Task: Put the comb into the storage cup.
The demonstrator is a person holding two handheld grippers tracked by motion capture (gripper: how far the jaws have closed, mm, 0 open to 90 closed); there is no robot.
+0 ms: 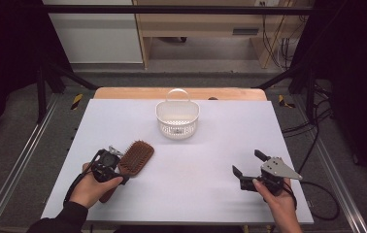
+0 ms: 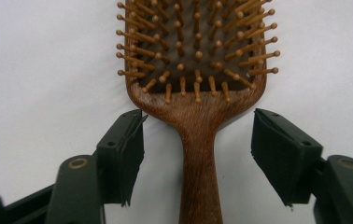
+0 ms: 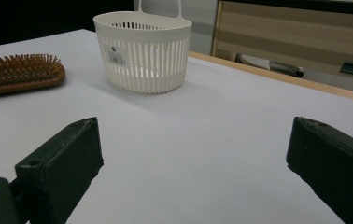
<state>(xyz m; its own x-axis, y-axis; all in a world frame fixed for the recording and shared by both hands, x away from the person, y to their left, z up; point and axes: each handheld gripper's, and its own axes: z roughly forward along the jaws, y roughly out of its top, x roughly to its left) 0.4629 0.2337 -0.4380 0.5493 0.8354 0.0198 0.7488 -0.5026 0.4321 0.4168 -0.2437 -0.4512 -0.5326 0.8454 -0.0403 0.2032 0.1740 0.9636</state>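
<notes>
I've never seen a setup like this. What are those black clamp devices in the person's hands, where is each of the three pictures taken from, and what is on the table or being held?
A person sits at a white table and holds a hand-operated black two-jaw gripper in each hand.

The high view looks down from above: left gripper, right gripper. The other two pictures come from cameras riding on each gripper, looking along its jaws.

On the table lie a brown wooden paddle hairbrush with wooden bristles and, farther back, a white slotted plastic basket with a loop handle.

In the left gripper view the jaws straddle the brush's neck with a gap on both sides, so nothing is gripped yet. The right gripper is open, holding nothing.
</notes>
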